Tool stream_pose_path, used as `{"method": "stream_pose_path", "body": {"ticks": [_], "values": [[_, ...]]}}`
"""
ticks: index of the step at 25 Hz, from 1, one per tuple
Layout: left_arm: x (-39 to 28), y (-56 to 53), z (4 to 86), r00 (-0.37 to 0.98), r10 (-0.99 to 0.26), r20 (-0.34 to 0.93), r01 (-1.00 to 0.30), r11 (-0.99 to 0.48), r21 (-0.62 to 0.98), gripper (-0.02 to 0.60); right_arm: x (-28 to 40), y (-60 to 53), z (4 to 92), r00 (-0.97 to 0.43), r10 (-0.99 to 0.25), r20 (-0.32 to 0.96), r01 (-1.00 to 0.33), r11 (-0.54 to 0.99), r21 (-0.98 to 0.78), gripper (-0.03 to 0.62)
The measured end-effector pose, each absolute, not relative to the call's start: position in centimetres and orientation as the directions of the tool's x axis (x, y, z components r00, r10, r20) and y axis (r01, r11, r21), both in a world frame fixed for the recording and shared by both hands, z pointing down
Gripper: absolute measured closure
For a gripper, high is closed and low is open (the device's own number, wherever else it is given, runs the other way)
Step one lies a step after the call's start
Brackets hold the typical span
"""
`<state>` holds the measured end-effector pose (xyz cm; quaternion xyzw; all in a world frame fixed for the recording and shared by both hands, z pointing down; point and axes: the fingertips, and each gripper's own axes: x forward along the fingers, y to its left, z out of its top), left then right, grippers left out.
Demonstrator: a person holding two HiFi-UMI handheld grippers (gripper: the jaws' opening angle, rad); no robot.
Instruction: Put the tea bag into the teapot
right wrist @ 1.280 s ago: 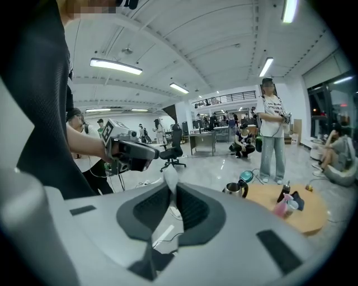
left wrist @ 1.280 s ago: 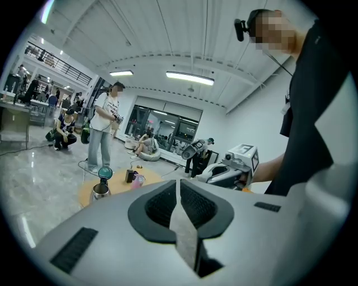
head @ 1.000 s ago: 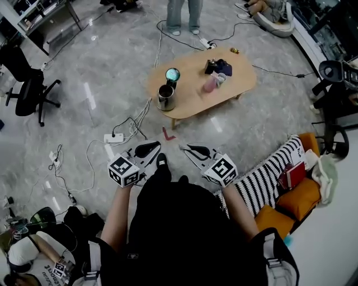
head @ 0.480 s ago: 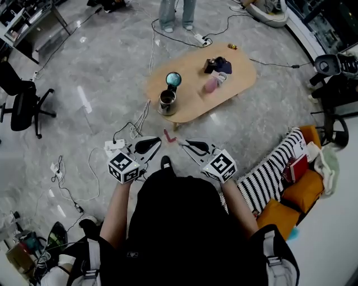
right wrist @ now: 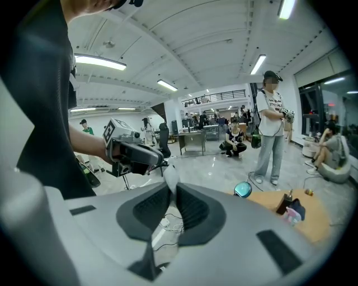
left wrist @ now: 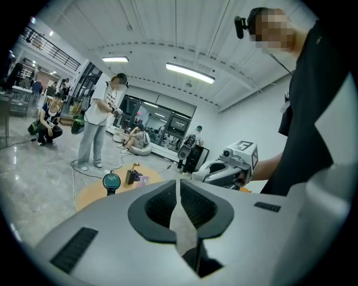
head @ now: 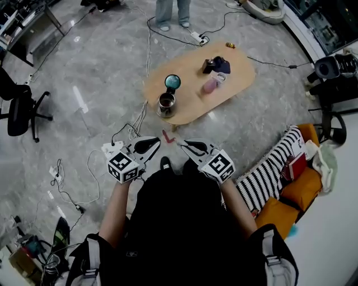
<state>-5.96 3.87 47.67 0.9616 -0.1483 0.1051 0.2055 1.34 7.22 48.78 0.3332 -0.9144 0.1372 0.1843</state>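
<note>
A low oval wooden table (head: 235, 72) stands on the grey floor some way ahead of me. On its near left end is a metal teapot (head: 166, 103), with a round teal disc (head: 172, 82) upright just behind it. A pink cup (head: 210, 85) and dark items (head: 217, 65) sit mid-table; the tea bag is too small to make out. My left gripper (head: 158, 140) and right gripper (head: 180, 143) are held side by side above the floor, well short of the table. Both are shut and empty. The left gripper view shows its jaws (left wrist: 179, 184) touching; so does the right gripper view (right wrist: 170, 187).
A striped sofa (head: 268, 179) with orange cushions is at my right. Cables and a power strip (head: 112, 147) lie on the floor at my left, and a red mark (head: 168, 136) lies before the table. A person (head: 170, 11) stands beyond the table. An office chair (head: 19, 111) is far left.
I have stepped forward: the cables and power strip on the floor have slid toward me. Both grippers keep the same pose, shut.
</note>
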Motion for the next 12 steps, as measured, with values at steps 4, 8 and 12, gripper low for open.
{"method": "stream_pose_path", "body": {"ticks": [4,8,12], "values": [[-5.5,2.6,48.0,0.927,-0.258,0.271,-0.348,-0.86,0.372,0.549,1.7,5.7,49.1,-0.725,-0.536,0.433,-0.639,0.757,-0.133,0.546],[-4.9,1.1,48.1,0.912,-0.299,0.279,-0.39,-0.843,0.371,0.549,2.1,4.0,49.6,-0.755,-0.491,0.434,-0.596,0.79,-0.143,0.546],[-3.9,-0.2,48.1,0.893,-0.35,0.283,-0.44,-0.815,0.378,0.549,2.9,2.0,50.0,-0.787,-0.429,0.442,-0.535,0.833,-0.144,0.546]]}}
